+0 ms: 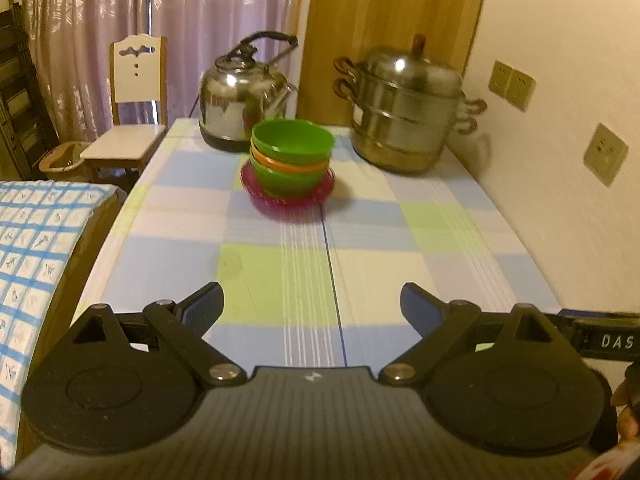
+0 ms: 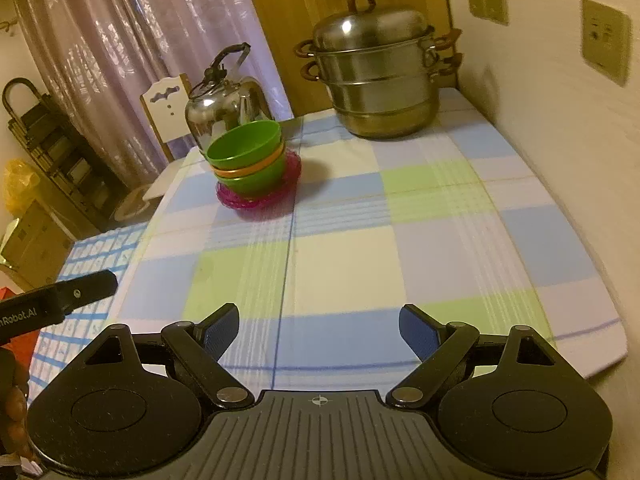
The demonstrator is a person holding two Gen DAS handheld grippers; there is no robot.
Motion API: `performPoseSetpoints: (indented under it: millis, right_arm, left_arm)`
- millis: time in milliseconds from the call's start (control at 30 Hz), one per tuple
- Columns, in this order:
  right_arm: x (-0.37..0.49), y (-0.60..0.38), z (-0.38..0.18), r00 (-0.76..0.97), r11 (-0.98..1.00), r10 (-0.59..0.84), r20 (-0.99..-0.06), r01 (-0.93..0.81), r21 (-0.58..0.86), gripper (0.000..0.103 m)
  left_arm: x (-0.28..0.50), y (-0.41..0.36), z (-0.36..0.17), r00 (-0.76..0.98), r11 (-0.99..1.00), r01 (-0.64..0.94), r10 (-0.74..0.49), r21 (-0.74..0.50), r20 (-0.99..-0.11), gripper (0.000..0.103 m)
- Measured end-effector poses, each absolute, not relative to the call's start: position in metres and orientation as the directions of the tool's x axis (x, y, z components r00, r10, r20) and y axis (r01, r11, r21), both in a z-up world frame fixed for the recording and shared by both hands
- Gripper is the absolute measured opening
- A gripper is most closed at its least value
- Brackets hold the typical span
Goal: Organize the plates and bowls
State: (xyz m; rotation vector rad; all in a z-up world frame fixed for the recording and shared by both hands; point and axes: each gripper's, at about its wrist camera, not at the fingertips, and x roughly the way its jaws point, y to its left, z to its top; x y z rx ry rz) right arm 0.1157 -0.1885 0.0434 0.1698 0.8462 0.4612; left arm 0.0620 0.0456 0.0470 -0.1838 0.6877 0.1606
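Both the left gripper (image 1: pixel 312 304) and right gripper (image 2: pixel 319 324) hang spread apart over the checked-cloth worktop (image 1: pixel 280 264), well short of the stacked green plastic bowls (image 1: pixel 291 156) on a pink round plate (image 1: pixel 280 196)

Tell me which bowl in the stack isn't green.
The orange bowl, the middle one. Only its rim shows, sandwiched between the top green bowl and the bottom green bowl on the pink plates.
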Motion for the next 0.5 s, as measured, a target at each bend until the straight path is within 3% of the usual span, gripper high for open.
performPoseSetpoints:
  millis: [500]
  right_arm:
    - [0.043,-0.209,0.037,0.592,0.901,0.429,-0.682,-0.331,0.279,0.087]
  left_arm:
    - [0.002,0.013,0.027,0.729,0.978,-0.183,0.063,-0.105,-0.682,0.094]
